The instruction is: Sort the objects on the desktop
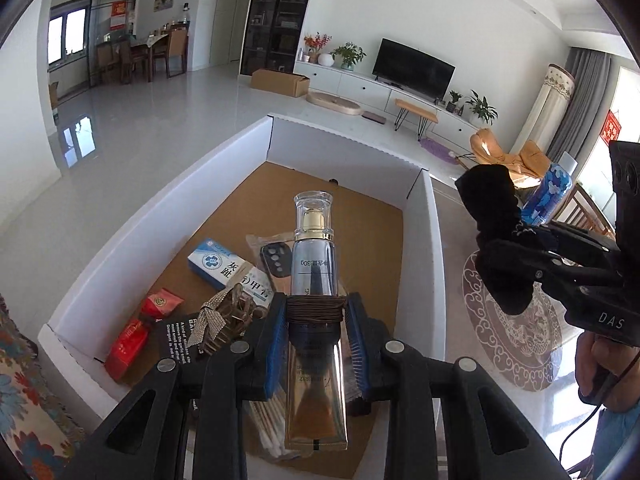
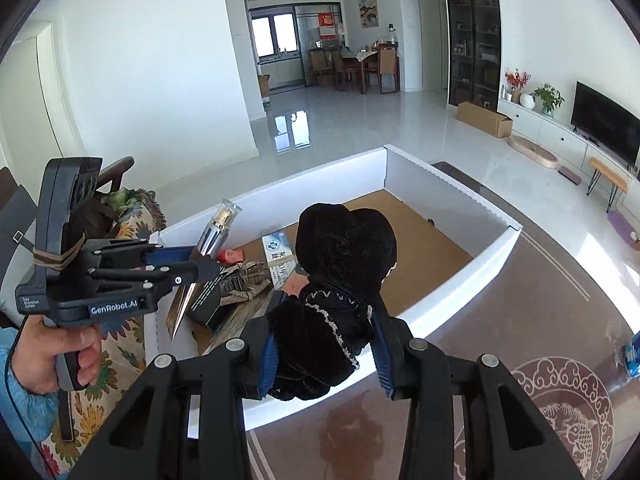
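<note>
left gripper (image 1: 316, 312) pinches cosmetic tube (image 1: 314, 280) above white box (image 1: 160, 216); right gripper (image 2: 324, 344) clamps black cloth bundle (image 2: 340, 280) over box edge. lower each clear of clutter before letting go.

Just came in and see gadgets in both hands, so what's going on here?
A person is sorting small items into a white box. The left gripper is shut on a cosmetic tube with a clear cap, held above the box. The right gripper is shut on a bundle of black cloth, over the box's near edge. A medicine box, red packets and a hair clip already lie inside.
</note>
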`<control>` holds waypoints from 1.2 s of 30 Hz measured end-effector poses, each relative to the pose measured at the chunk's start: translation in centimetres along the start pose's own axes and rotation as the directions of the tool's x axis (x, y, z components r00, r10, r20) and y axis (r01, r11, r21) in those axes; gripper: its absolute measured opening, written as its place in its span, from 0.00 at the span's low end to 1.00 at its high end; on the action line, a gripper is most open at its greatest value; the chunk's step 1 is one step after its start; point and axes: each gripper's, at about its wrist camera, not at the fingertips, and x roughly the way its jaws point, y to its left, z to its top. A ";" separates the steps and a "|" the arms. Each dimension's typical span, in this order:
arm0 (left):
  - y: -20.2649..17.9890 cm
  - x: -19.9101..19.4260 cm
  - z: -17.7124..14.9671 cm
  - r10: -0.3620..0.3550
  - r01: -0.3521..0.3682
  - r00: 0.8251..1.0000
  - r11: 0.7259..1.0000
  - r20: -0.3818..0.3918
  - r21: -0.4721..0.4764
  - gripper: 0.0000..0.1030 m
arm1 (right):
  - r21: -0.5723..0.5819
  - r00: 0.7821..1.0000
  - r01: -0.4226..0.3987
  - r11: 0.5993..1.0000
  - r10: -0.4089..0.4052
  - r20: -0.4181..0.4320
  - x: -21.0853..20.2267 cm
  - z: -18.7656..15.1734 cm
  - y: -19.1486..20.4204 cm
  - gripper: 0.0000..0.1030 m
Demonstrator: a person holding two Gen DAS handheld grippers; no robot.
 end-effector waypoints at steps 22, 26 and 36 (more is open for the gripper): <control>-0.9 0.1 -1.4 0.124 -0.123 0.992 0.991 0.014 -0.061 1.00 | 0.047 0.992 0.126 0.991 -0.127 0.012 5.4 0.5 -3.8 1.00; -3.1 -1.4 -2.3 0.139 -0.135 0.989 0.989 0.056 -0.062 1.00 | 0.060 0.991 0.135 0.989 -0.136 0.003 3.0 -1.6 -3.6 1.00; -4.9 -3.3 -3.0 0.315 -0.306 0.947 0.946 0.071 -0.109 1.00 | 0.058 0.995 0.103 0.993 -0.101 -0.026 1.5 -3.9 -1.8 1.00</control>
